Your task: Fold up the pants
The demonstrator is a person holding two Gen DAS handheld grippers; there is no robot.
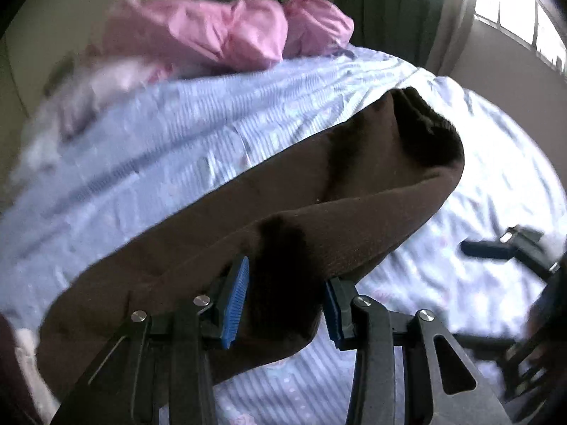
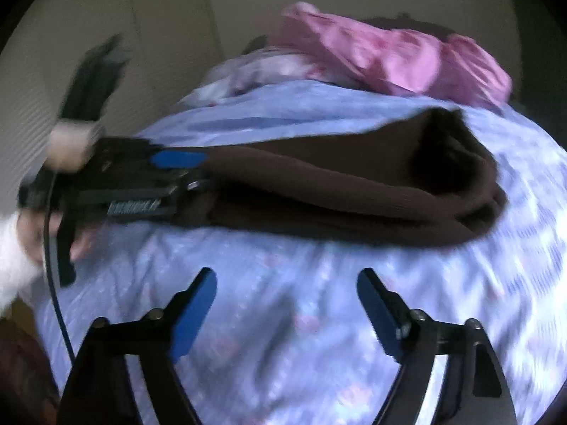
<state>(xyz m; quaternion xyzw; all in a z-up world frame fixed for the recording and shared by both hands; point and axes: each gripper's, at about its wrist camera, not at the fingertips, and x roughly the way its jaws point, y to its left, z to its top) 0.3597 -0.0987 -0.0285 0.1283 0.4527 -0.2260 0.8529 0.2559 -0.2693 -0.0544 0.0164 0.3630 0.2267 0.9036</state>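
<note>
Brown knit pants (image 1: 319, 191) pinched in my left gripper (image 1: 283, 297) over the blue striped bedsheet (image 1: 159, 141), my right gripper (image 2: 287, 304) spread wide, holding nothing.

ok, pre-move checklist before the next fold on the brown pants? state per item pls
1. Left gripper shut on the pants: ok, brown cloth bunched between its jaws.
2. Right gripper free: ok, jaws wide open over the bedsheet, holding nothing.
3. Right gripper clear of pants: ok, the cloth lies beyond its fingertips, not touching.
4. Pants lying flat: not ok, bunched and doubled at the far end.
5. Pink clothes out of the way: ok, piled at the far side of the bed, apart from the pants.
6. Grip on a hem or waistband: cannot tell, frames blurred.
</note>
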